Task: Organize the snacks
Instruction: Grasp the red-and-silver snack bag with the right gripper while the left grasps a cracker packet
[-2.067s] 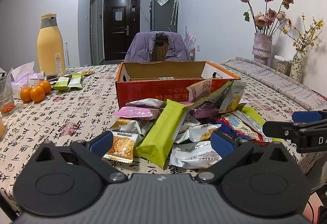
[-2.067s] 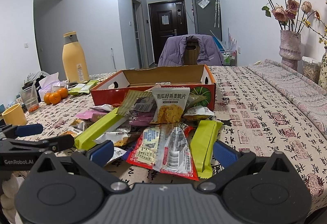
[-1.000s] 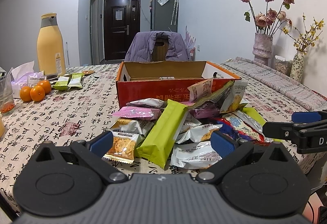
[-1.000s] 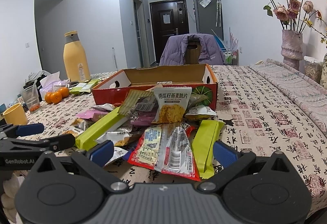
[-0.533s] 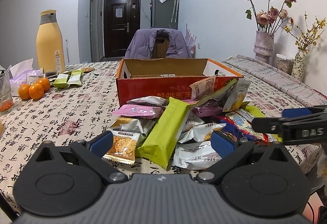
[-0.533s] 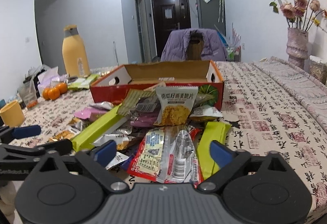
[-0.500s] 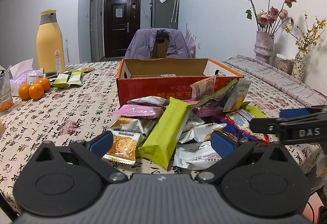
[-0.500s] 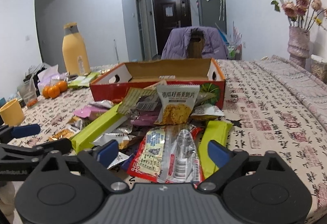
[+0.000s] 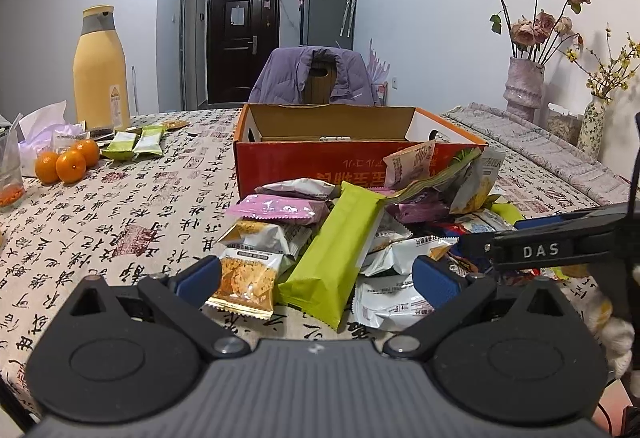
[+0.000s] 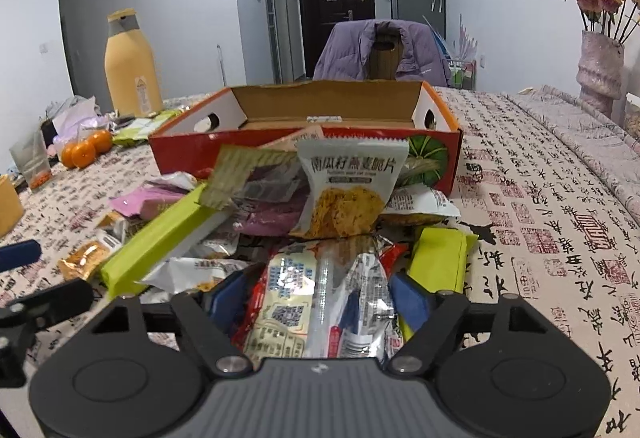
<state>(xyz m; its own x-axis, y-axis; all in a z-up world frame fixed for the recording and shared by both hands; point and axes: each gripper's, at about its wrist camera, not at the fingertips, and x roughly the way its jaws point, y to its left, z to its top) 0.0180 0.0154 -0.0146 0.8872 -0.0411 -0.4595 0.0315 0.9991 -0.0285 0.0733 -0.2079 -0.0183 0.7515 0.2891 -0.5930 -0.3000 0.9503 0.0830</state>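
The box (image 10: 440,158) looks empty, so sorting has barely begun; the snack pile (image 9: 360,230) lies on the table (image 9: 140,206) just before it. The right gripper (image 10: 316,302) has just been closing around a red-edged foil packet (image 10: 320,302), pads not clearly pressing. The left gripper (image 9: 316,274) hangs open over the pile, holding nothing. A bottle (image 9: 100,70) and oranges (image 9: 68,162) stand well apart

Red packet (image 10: 320,302) — near end hidden
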